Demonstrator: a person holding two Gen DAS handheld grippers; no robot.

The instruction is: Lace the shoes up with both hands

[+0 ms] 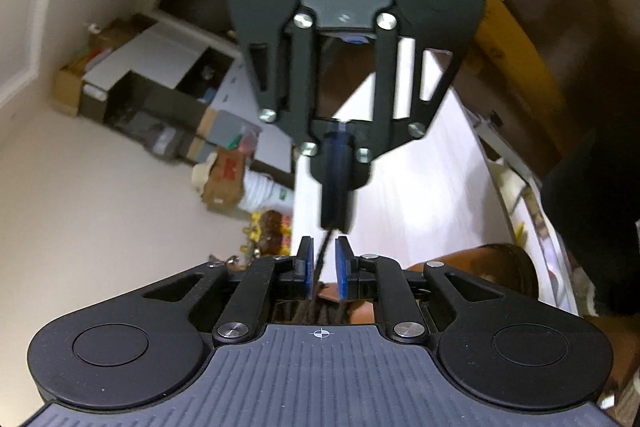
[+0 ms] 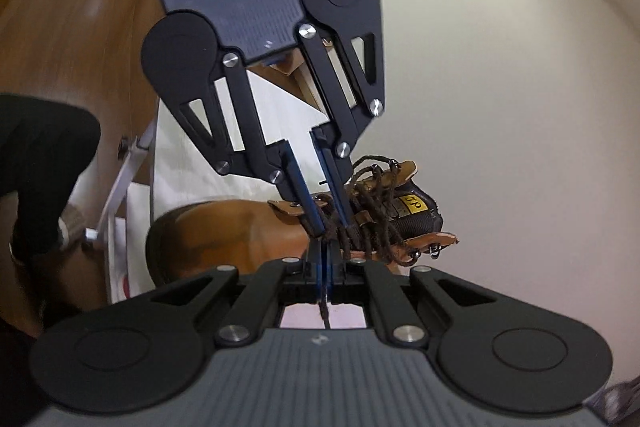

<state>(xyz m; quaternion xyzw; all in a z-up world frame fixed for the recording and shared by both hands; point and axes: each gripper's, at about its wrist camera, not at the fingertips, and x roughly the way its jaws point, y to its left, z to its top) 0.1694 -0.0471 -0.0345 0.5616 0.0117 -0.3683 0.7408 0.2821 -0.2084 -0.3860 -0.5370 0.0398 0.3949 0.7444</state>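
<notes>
Leather, tan and smooth, forms the boot, which lies just past the right gripper in that gripper's own view, rounded toe towards nine o'clock and black padded collar with a yellow label towards three o'clock. Dark brown braided lace crosses its open tongue through metal hooks. The right gripper's blue-padded fingers are pinched together on a strand of that lace, which trails back towards the camera. The left gripper reaches in from twelve o'clock, its flat fingers a narrow gap apart among the laces, pads not pressing; in its own view a thin lace strand runs between them. Black matte linkages and ribbed grey bodies make up both tools. Underneath lies a pale white table. Cream walls, wooden flooring and cardboard boxes stacked at nine o'clock surround it.
</notes>
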